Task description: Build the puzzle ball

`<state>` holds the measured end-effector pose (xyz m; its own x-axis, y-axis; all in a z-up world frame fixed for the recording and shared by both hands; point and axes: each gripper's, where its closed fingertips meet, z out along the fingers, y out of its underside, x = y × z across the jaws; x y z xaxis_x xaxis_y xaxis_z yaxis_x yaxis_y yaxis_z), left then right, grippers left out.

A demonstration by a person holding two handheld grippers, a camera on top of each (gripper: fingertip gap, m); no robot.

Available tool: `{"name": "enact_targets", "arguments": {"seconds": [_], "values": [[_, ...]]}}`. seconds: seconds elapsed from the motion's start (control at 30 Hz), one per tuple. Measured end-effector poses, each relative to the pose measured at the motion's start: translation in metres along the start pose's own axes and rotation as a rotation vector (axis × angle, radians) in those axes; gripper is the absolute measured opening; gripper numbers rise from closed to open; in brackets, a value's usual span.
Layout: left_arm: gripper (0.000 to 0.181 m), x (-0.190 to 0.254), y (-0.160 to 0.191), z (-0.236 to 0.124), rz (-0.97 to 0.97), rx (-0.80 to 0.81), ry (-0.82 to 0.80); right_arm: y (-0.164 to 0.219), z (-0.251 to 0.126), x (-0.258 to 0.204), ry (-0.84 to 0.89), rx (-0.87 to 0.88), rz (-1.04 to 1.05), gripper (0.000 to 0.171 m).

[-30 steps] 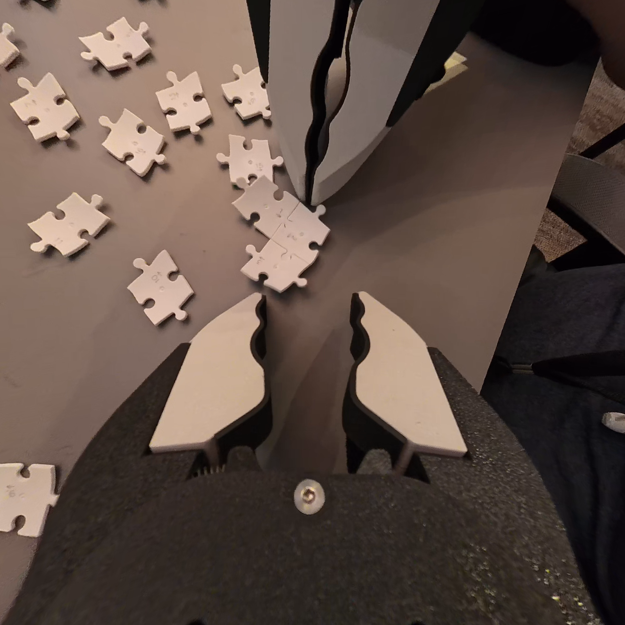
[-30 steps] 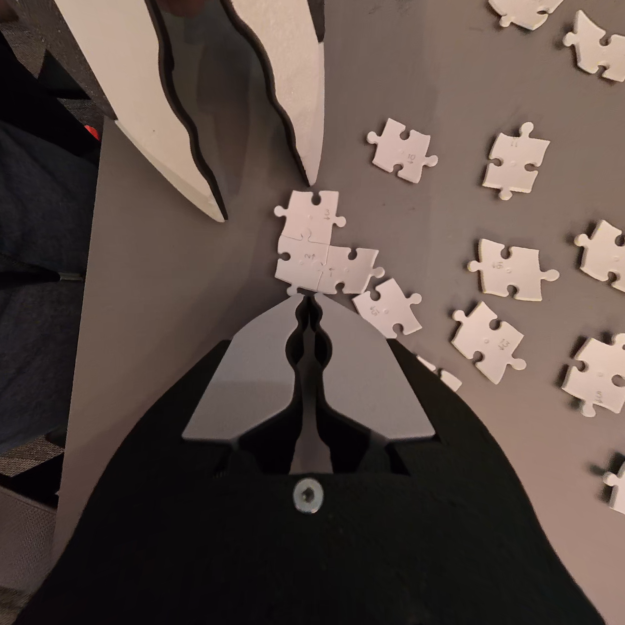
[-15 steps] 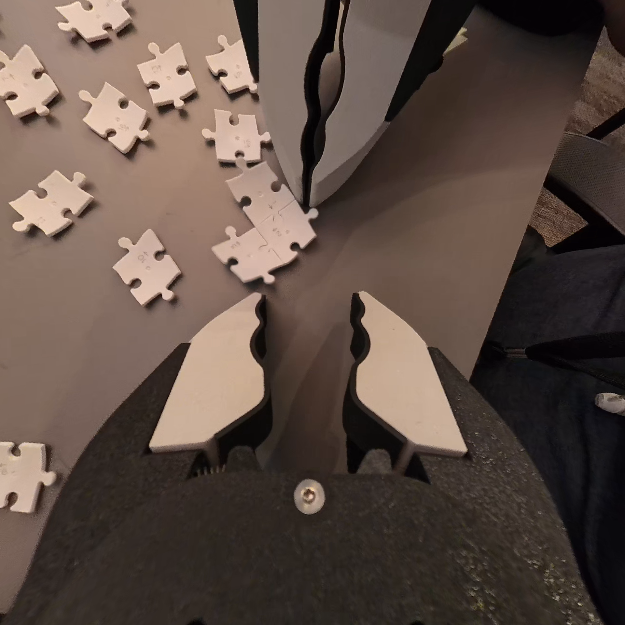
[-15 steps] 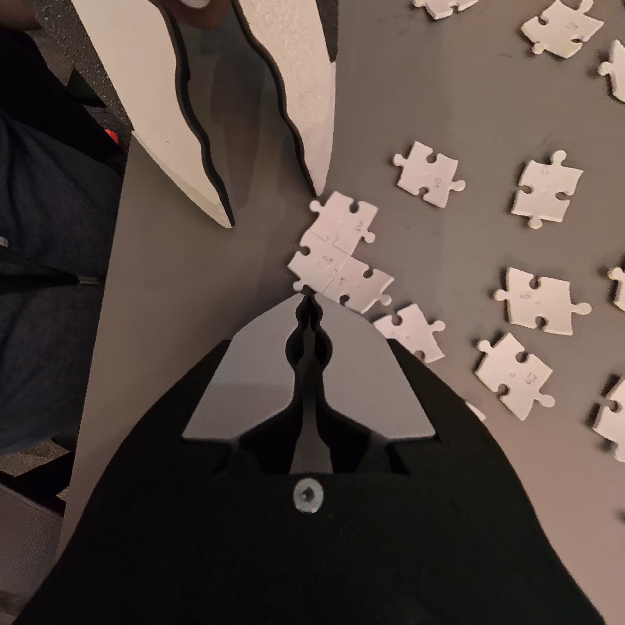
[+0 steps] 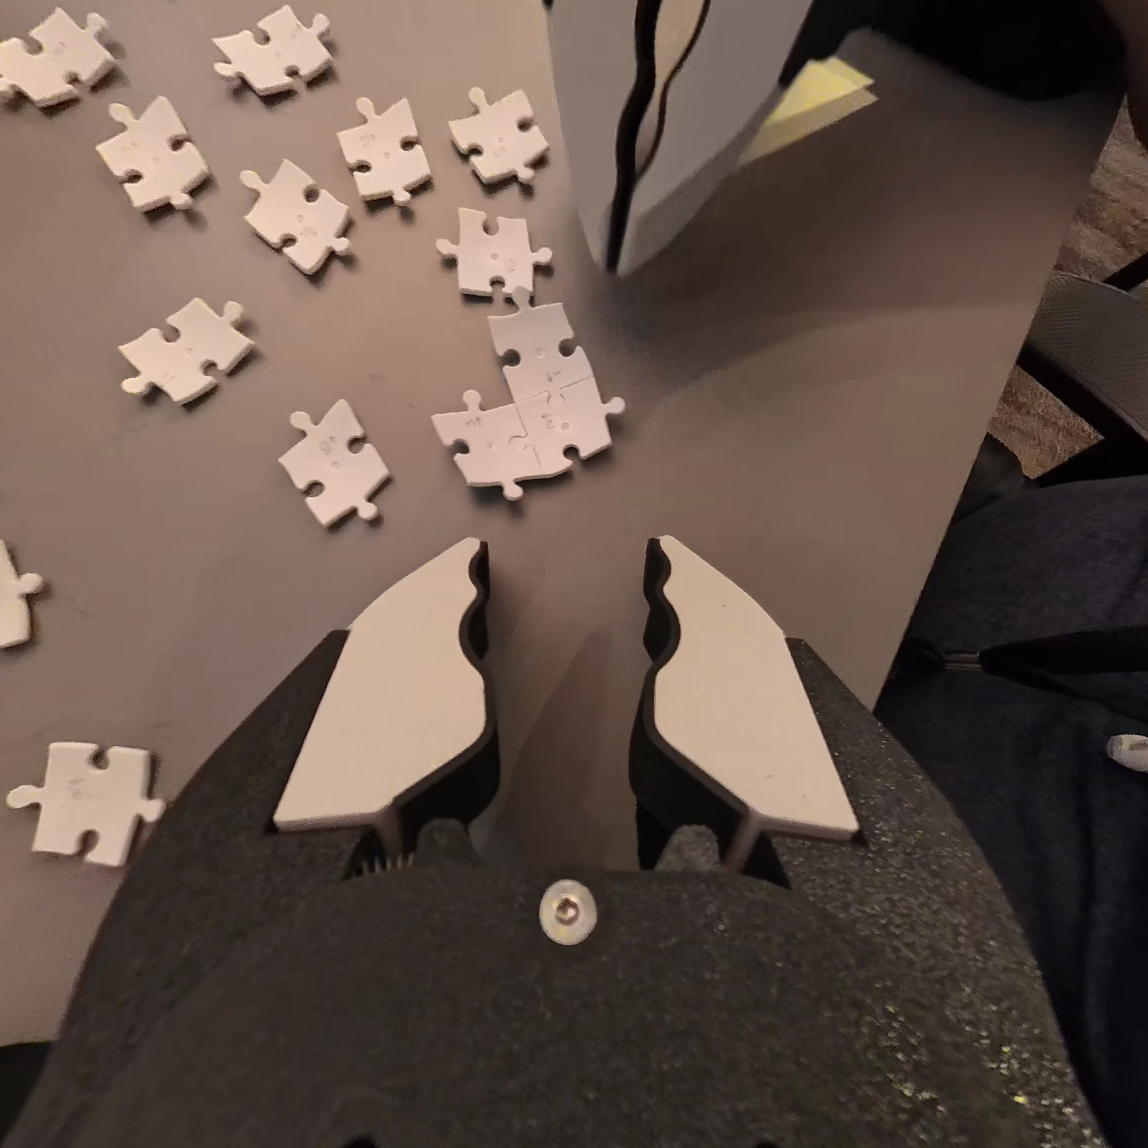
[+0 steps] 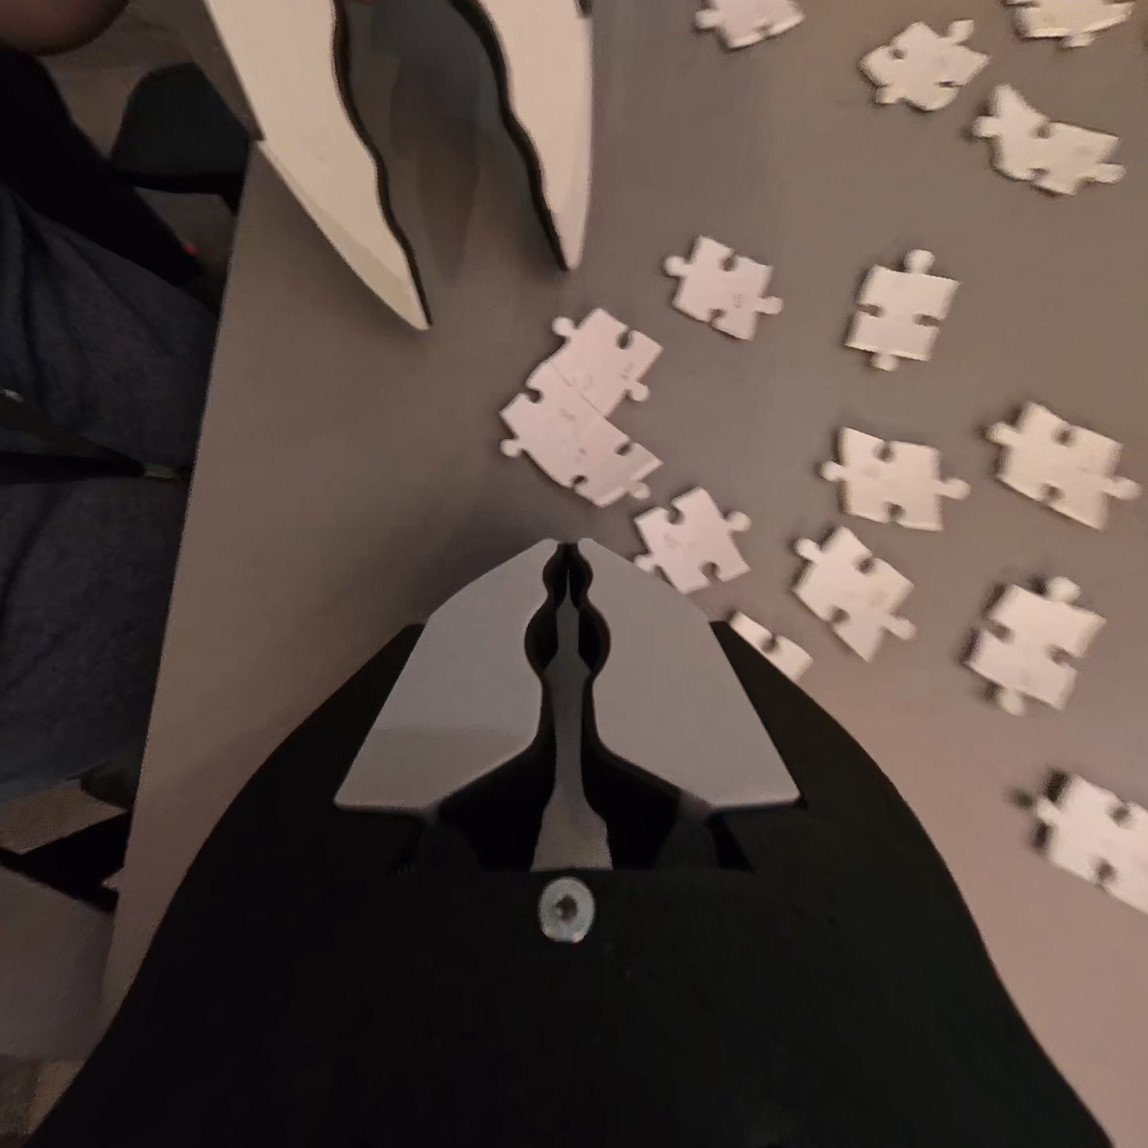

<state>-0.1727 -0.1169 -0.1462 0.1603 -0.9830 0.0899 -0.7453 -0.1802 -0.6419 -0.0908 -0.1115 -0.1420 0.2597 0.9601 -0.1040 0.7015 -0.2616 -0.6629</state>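
Near the table's edge (image 5: 932, 497), the spread, empty left gripper (image 5: 565, 546) faces the joined pieces (image 5: 534, 404); the right gripper (image 6: 568, 545) is closed, empty; loose pieces (image 5: 335, 460) crowd beyond.

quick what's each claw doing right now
Left claw: open, holding nothing.
Right claw: closed, holding nothing.

White puzzle pieces (image 5: 531, 404) on grey table (image 5: 745, 435); black tongs (image 5: 565, 553) with pale fingers (image 5: 404, 683).

An office-like room: a plain grey counter (image 5: 776, 404) stood over brown carpet (image 5: 1112, 186), with a dark mesh chair (image 5: 1093, 348) and a yellow sticky note (image 5: 814, 99) at its edge.
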Motion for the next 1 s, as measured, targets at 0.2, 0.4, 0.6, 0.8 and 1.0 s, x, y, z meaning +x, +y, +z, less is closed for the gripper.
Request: {"name": "enact_targets", "arguments": {"seconds": [0.2,0.4,0.6,0.8,1.0], "values": [[0.048,-0.019,-0.015,-0.01,-0.01,0.096,-0.051,0.0,-0.065,0.061,0.297,0.213,0.126,0.001],[0.05,-0.047,-0.054,-0.044,-0.074,0.394,-0.078,0.008,-0.114,0.101,0.575,0.359,0.185,0.012],[0.078,-0.059,-0.062,-0.063,-0.127,0.565,-0.041,0.03,-0.109,0.116,0.642,0.253,0.244,0.021],[0.096,-0.073,-0.065,-0.065,-0.117,0.661,-0.084,0.043,-0.104,0.123,0.661,0.202,0.274,0.026],[0.093,-0.079,-0.067,-0.065,-0.125,0.719,-0.112,0.048,-0.103,0.129,0.692,0.198,0.28,0.027]]}}
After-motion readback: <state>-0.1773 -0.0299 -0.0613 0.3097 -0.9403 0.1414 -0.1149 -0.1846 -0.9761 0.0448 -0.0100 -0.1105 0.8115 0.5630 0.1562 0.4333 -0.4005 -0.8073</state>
